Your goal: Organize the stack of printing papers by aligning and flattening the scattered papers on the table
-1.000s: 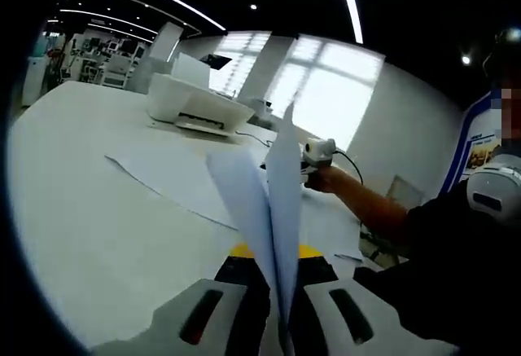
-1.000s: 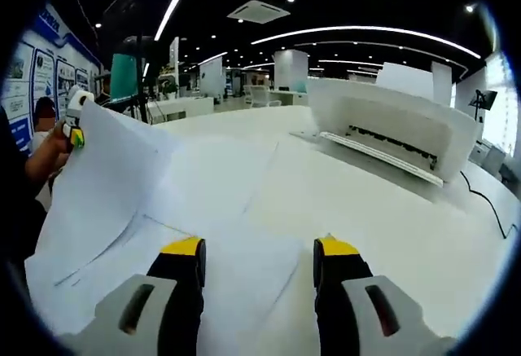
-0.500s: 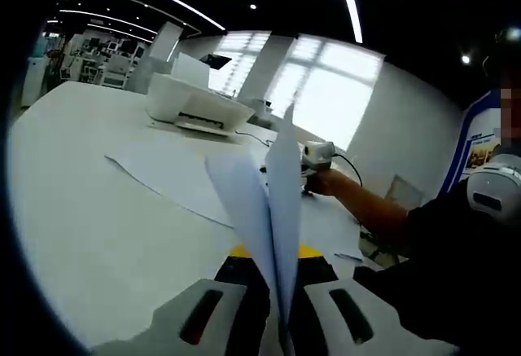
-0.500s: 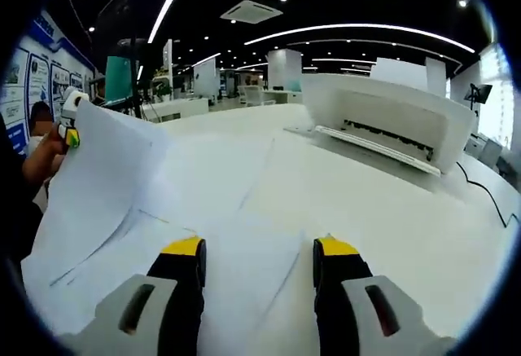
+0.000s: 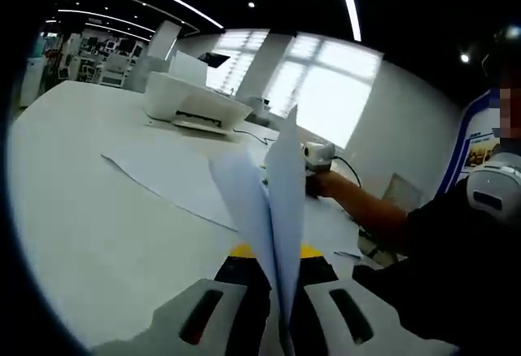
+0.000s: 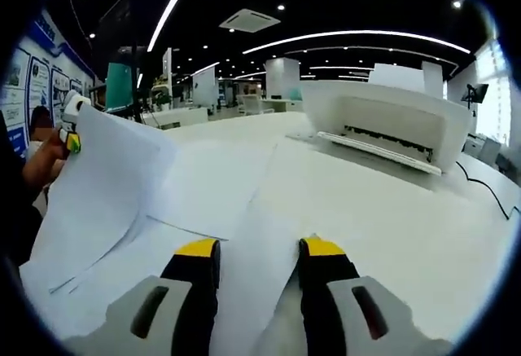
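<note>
Left gripper view is showing our left claw (image 5: 277, 279) pinching raised sheets of paper (image 5: 273, 201) between its jaws; the sheets are standing edge-on and splaying into two leaves, pale blue-white in the window light. Beyond them a flat sheet (image 5: 175, 177) is lying on the white surface (image 5: 89, 226), one corner pointing left. Farther back a white printer (image 5: 195, 105) is sitting on the surface with a cable trailing beside it. To the right we are seeing a hand (image 5: 326, 183) holding the right claw, though from here we cannot tell how its jaws are standing.

Right gripper view is showing our right claw (image 6: 254, 252) with its yellow-tipped jaws apart, a moderate gap between them, holding nothing and hovering over overlapping sheets (image 6: 220, 201) spread unevenly across the surface (image 6: 407, 226). At the left, the lifted sheets (image 6: 102, 181) are curving upward toward the left claw (image 6: 73, 124), their edges fanned and misaligned. The printer (image 6: 387, 124) is standing at the upper right.
</note>
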The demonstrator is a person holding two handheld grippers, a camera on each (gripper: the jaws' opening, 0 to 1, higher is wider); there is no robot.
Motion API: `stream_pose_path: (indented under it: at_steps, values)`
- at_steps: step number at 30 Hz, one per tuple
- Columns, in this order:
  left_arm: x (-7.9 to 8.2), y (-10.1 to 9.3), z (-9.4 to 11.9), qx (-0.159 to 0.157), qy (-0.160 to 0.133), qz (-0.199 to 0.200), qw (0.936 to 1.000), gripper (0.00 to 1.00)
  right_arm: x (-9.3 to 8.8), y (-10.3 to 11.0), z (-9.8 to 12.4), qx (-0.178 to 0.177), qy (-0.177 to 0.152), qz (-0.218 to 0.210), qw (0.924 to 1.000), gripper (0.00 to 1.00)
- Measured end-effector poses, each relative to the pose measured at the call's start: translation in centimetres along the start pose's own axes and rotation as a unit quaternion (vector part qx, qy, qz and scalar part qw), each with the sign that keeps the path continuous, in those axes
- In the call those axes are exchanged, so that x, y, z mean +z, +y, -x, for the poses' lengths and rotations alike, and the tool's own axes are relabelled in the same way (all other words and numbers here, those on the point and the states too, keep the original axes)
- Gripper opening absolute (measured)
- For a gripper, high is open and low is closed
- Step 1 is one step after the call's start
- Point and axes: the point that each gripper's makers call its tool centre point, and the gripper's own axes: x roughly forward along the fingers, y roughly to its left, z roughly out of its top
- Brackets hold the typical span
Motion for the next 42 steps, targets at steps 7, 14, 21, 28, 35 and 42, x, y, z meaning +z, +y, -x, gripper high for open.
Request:
stream_pose_path:
  at_steps: [7, 14, 21, 28, 35, 42]
  values:
    - [-0.1, -0.1, -0.3, -0.001, 0.002, 0.0, 1.0, 0.07, -0.1, 0.0, 0.6, 0.014, -0.004, -0.04, 0.9991, 0.21]
    - [-0.1, -0.1, -0.6, -0.003, 0.005, 0.0, 1.0, 0.07, -0.2, 0.5, 0.7, 0.024, -0.001, -0.044, 0.9987, 0.14]
    - [-0.4, -0.3, -0.8, -0.003, 0.007, 0.002, 1.0, 0.07, -0.4, 1.2, 0.9, 0.04, 0.005, -0.042, 0.9983, 0.1]
    - [-0.4, -0.3, -0.9, -0.002, 0.007, 0.002, 1.0, 0.07, -0.3, 1.2, 1.1, 0.029, 0.003, -0.014, 0.9995, 0.08]
    - [-0.5, -0.4, -0.8, -0.001, 0.006, 0.002, 1.0, 0.07, 1.0, 1.0, 2.0, 0.01, -0.037, -0.012, 0.9992, 0.05]
    - [-0.6, -0.4, -0.7, 0.001, 0.006, 0.004, 1.0, 0.07, 2.2, 0.4, 2.3, -0.006, -0.074, -0.007, 0.9972, 0.04]
